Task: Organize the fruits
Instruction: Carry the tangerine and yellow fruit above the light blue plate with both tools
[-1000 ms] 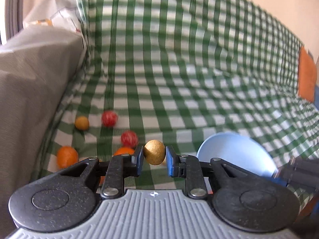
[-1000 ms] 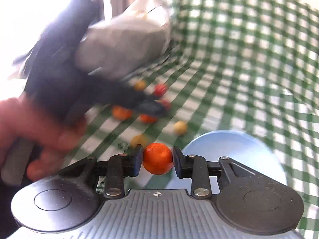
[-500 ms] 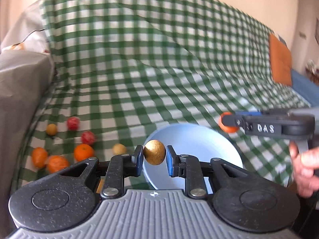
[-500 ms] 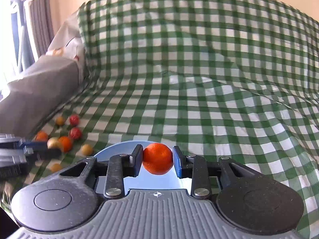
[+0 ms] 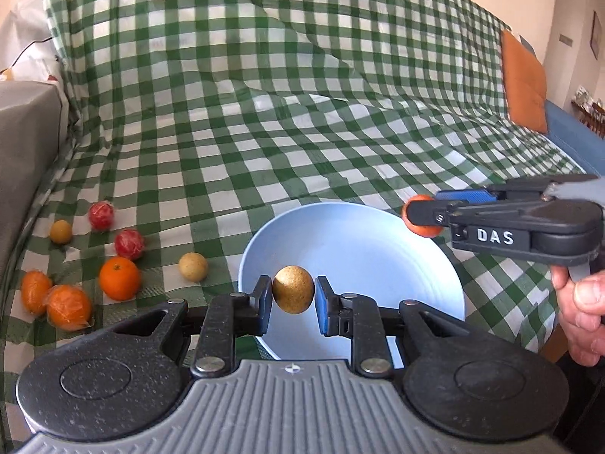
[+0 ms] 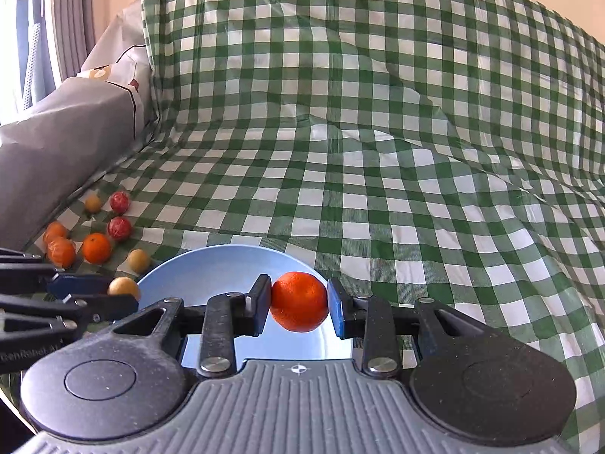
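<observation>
A pale blue bowl [image 5: 351,242] [image 6: 227,265] sits on the green checked cloth. My left gripper [image 5: 293,295] is shut on a small golden-brown fruit [image 5: 293,294] held over the bowl's near left part. My right gripper [image 6: 299,302] is shut on an orange [image 6: 299,301] above the bowl's right rim. In the left wrist view the right gripper [image 5: 423,215] comes in from the right with the orange [image 5: 418,227] by the bowl's far right edge. In the right wrist view the left gripper [image 6: 124,291] shows at the left edge with its golden fruit [image 6: 123,286].
Loose fruit lies left of the bowl: several oranges [image 5: 120,278], two red fruits [image 5: 129,244] and small yellow ones [image 5: 193,266]. A grey covered cushion [image 5: 26,140] rises at the left. An orange cushion [image 5: 523,83] stands far right. A person's hand [image 5: 582,314] holds the right gripper.
Both grippers have swung from over the loose fruit to the right and now hang over the blue bowl, each still gripping its fruit. The fruit pile now lies off to the left.
</observation>
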Demonstrator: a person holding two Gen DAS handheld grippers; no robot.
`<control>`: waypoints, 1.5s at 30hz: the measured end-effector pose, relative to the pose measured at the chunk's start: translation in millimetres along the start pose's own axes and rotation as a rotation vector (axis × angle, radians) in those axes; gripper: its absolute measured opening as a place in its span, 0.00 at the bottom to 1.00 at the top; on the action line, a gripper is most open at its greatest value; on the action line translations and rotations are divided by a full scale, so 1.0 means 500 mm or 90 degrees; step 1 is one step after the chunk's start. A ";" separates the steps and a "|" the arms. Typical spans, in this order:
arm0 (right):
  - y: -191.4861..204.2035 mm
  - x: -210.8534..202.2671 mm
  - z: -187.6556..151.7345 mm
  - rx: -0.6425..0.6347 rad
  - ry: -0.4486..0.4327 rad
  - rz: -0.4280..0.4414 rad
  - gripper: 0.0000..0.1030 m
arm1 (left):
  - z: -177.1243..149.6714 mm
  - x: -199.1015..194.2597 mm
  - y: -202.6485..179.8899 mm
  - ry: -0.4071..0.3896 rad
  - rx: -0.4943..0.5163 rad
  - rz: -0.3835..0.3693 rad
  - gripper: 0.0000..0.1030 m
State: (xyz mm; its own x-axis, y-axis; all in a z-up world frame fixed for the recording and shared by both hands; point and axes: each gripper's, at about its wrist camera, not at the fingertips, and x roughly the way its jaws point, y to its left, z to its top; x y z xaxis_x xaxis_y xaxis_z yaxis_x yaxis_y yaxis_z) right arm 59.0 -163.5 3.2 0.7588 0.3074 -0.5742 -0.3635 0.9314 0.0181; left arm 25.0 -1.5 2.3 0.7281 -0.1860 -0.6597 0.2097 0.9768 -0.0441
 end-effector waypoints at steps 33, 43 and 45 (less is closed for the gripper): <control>0.006 0.005 -0.004 -0.031 0.009 0.003 0.33 | -0.006 -0.006 -0.029 -0.015 0.048 -0.025 0.26; 0.008 0.006 -0.005 -0.037 0.010 0.005 0.33 | -0.009 -0.008 -0.032 -0.018 0.055 -0.028 0.26; 0.009 0.007 -0.005 -0.038 0.011 0.006 0.33 | -0.009 -0.008 -0.033 -0.018 0.055 -0.029 0.26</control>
State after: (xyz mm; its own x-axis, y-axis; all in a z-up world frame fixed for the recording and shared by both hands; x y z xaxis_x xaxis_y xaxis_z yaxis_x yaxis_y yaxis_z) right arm 58.6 -158.9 -0.6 0.7458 0.3124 -0.5883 -0.4030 0.9149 -0.0251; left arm 15.8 -16.4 2.3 0.7347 -0.2343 -0.6367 0.2975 0.9547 -0.0081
